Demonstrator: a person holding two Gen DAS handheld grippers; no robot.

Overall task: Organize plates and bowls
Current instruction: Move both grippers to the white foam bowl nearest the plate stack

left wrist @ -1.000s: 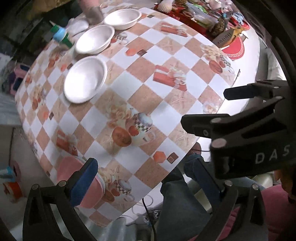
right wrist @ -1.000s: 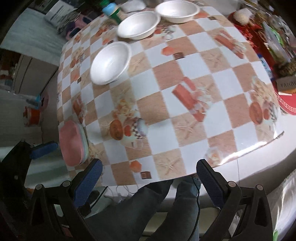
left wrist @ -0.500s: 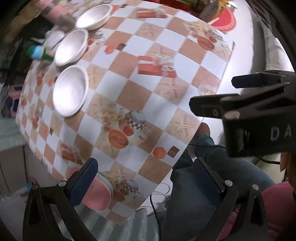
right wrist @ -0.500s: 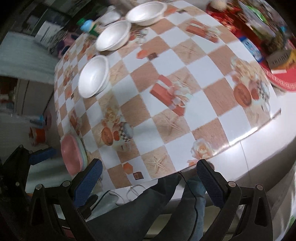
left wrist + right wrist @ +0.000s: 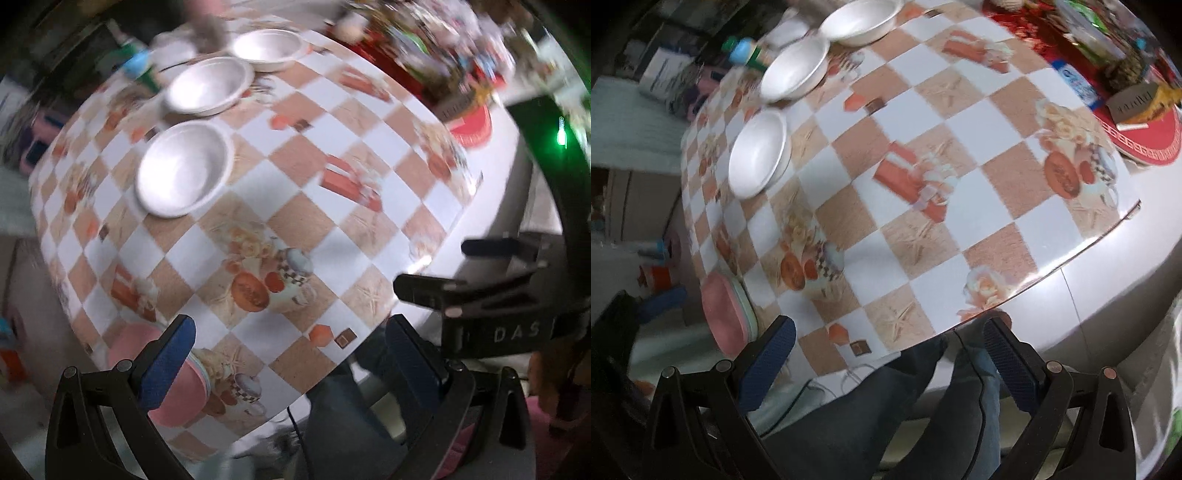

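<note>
Pink plates (image 5: 162,373), blurred, just beside left tongs (image 5: 288,365), apparently ungripped.

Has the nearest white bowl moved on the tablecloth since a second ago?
No. The nearest white bowl sits on the same checks beside the middle bowl; only the cameras shifted.

the left tool (image 5: 290,360) covers part of the pink plates (image 5: 162,373); far clutter (image 5: 424,40) is blurred.
</note>
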